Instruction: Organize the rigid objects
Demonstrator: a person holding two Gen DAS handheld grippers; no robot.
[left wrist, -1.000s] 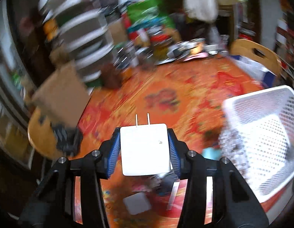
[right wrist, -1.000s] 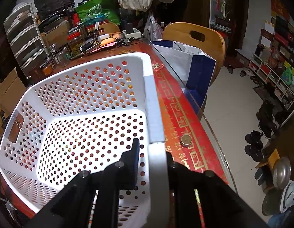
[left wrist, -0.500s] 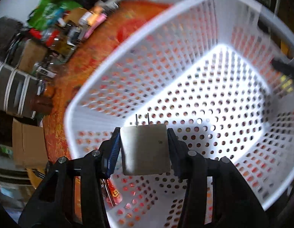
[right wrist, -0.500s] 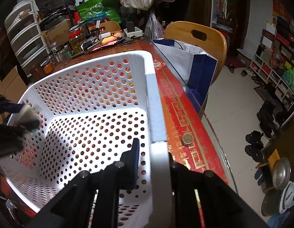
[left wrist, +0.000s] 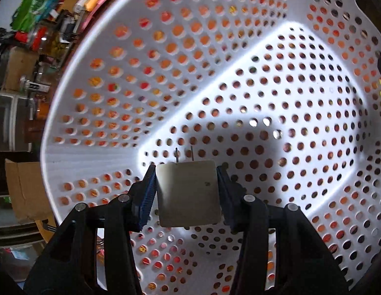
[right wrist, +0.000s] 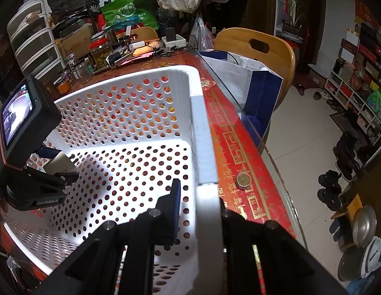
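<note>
White plastic charger (left wrist: 188,193), flat and squarish, clamped between the blue pads of the left gripper (left wrist: 186,191); jaws part-way closed, pressed on its two side edges. Charger sits inside the basket (left wrist: 97,147), above the perforated floor and close to the near-left wall; whether it touches the floor I cannot tell. In the right wrist view the same charger (right wrist: 60,163) shows low at the left side of the basket, held clear of the wall

Right gripper (right wrist: 197,196) pinched tight on the basket's right rim, one finger inside the wall, one outside; reads as steadying the basket on the table (right wrist: 229,152)

Step in hand, as I judge it: placing the charger in the basket, carry done, release pending. Next move calls for a small drop toward the floor if any gap remains, then opening the left jaws and lifting straight out so the pads do not drag the charger along

Orientation: two metal prongs (left wrist: 184,154) point away from the wrist, steeply down toward the basket floor. Body nearly square, so long axis is weak; taken with the prongs it runs along the gripper's pointing line, broad face toward the camera
</note>
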